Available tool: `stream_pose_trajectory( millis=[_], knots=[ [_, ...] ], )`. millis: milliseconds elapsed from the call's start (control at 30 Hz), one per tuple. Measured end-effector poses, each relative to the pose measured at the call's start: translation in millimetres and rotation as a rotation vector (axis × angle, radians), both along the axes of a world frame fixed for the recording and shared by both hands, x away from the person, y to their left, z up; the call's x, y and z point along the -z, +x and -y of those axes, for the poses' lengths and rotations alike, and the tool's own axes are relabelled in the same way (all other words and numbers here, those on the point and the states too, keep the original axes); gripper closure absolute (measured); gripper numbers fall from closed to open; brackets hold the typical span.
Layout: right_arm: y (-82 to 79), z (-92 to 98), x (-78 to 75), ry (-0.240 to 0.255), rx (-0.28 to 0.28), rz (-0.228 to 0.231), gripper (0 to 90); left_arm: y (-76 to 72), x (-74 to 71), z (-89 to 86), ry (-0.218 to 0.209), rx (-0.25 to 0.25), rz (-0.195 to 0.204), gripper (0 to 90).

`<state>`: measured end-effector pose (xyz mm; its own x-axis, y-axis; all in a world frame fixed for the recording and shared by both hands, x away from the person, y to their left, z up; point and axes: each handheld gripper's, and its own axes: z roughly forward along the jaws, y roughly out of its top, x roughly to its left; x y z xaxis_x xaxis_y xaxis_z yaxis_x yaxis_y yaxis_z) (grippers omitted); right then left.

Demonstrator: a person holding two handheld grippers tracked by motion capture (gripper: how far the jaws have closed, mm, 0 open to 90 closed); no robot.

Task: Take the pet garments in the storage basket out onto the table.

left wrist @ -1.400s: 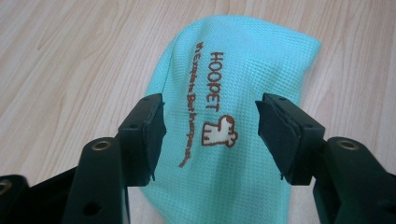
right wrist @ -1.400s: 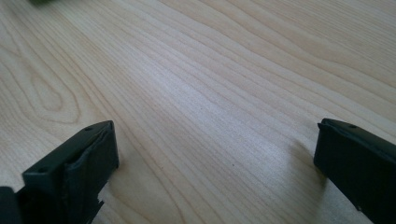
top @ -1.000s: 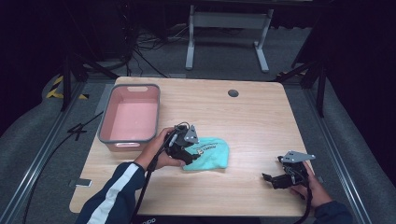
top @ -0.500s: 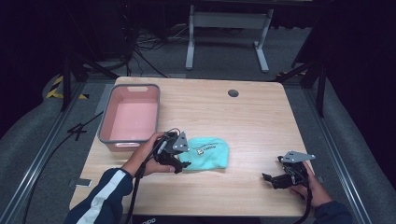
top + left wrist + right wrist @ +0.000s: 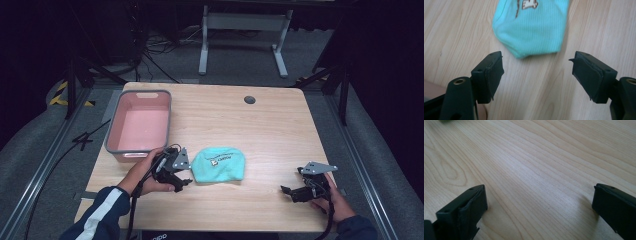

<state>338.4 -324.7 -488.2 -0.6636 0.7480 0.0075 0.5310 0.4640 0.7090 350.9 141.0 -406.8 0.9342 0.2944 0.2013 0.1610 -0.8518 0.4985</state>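
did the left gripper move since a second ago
Yes. The left gripper has drawn back off the teal cloth, toward the table's left and near edge; its jaws have just been opening, with nothing between them.

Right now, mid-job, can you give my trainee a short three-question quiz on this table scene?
1. True or false: the left hand-held gripper is clamped on the turquoise cloth.
2. Which lies nearer the pink tub: A) the left hand-held gripper, or B) the right hand-held gripper?
3. Fill in: between the right hand-held gripper's jaws there is bare ____.

Key
1. False. Its jaws stand open and have just been opening; the cloth lies just beyond the tips, not between them.
2. A.
3. Wooden table.
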Motion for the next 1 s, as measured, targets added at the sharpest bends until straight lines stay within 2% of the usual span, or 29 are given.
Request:
stream_pose_trajectory(
  millis=[300,500,533,567,833,1000],
  knots=[
    [-0.1,0.0,0.0,0.000,0.001,0.000,0.2,-9.3,10.0,-25.8,0.029,-0.027,0.004,24.6],
    [-0.1,0.0,0.0,0.000,0.001,0.000,0.2,-13.8,17.8,-48.4,0.050,-0.085,0.021,25.2],
    [-0.1,0.0,0.0,0.000,0.001,0.000,0.2,-13.8,17.8,-48.4,0.050,-0.085,0.021,25.1],
    [-0.1,0.0,0.0,0.000,0.001,0.000,0.2,-15.8,20.9,-58.0,0.050,-0.103,0.016,25.1],
    [-0.1,0.0,0.0,0.000,0.001,0.000,0.2,-22.3,28.4,-85.0,0.046,-0.154,0.007,24.5],
    [-0.1,0.0,0.0,0.000,0.001,0.000,0.2,-25.7,36.2,-106.1,0.028,-0.198,-0.019,24.1]
  ],
)
